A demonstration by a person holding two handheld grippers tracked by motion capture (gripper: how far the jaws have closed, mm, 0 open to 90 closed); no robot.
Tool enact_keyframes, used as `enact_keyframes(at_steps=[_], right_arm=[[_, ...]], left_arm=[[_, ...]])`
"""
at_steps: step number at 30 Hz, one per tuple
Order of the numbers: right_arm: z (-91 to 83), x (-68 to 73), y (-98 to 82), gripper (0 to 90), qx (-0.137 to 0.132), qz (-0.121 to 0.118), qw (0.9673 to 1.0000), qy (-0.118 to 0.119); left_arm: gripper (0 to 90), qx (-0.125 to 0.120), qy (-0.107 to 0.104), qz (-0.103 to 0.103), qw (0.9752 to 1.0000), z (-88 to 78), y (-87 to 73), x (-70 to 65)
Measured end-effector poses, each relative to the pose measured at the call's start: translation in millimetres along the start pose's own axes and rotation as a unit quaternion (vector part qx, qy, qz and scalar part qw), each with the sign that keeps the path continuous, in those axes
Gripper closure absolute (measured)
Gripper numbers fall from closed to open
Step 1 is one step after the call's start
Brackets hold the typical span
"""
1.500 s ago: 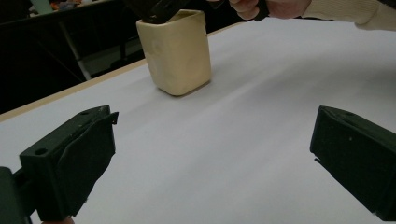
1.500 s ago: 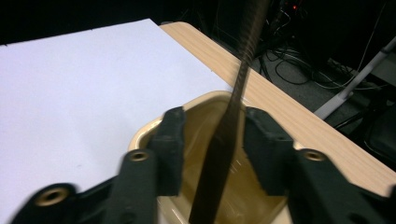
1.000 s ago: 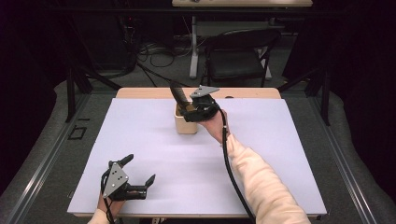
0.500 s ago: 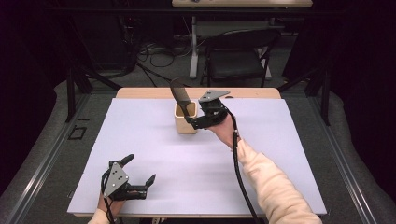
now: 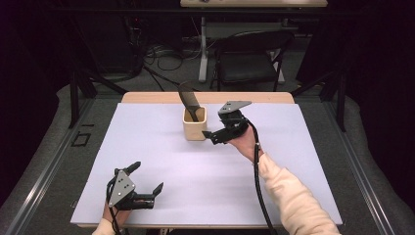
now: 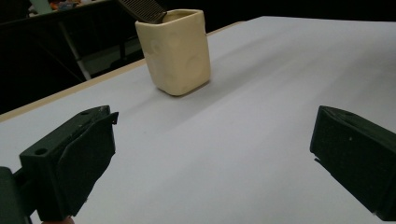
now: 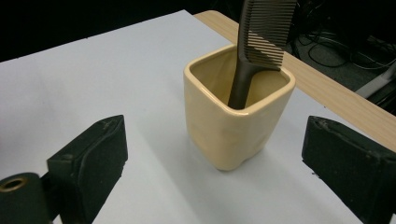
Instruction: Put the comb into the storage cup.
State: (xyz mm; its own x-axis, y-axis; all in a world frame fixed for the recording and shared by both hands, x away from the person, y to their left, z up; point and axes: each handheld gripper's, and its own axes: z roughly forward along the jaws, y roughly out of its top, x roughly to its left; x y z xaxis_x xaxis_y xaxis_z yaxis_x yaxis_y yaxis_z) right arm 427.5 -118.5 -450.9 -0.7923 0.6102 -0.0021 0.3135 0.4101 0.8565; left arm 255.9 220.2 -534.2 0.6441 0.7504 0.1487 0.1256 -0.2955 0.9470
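Observation:
A cream square cup [image 5: 195,129] stands at the back middle of the white table. A dark comb [image 5: 189,100] stands in it handle down, leaning left. My right gripper [image 5: 214,131] hovers just right of the cup, apart from it. Its jaws have just been opening, they stand wide, and the pads [image 7: 95,161] touch nothing. The right gripper view looks at the cup [image 7: 233,121] and comb [image 7: 262,32] from close by. My left gripper [image 5: 147,177] rests open and empty near the front left edge. It faces the cup [image 6: 177,51] from far off.
The table's white sheet [image 5: 293,161] stretches wide around the cup. A wooden strip [image 5: 254,97] runs along the far edge. Behind the table stand a dark chair [image 5: 249,58] and cables on the floor.
The right gripper has let go of the comb, opened, and drawn back to the right of the cup. The comb stays standing in the cup. The left gripper has not moved.

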Motion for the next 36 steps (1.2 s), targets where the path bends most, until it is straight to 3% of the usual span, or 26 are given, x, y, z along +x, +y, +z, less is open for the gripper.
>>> enact_keyframes(at_steps=[23,36], right_arm=[[-39.4,7.1,-41.9,0.0,0.020,0.006,0.9998,0.006],[-66.8,12.1,-70.0,0.0,0.017,0.009,0.9998,-0.008]], left_arm=[[0.0,0.002,0.000,0.000,1.0000,-0.3,-0.2,-0.7],[0.0,0.001,0.001,0.000,1.0000,-1.3,-0.4,-0.6]])
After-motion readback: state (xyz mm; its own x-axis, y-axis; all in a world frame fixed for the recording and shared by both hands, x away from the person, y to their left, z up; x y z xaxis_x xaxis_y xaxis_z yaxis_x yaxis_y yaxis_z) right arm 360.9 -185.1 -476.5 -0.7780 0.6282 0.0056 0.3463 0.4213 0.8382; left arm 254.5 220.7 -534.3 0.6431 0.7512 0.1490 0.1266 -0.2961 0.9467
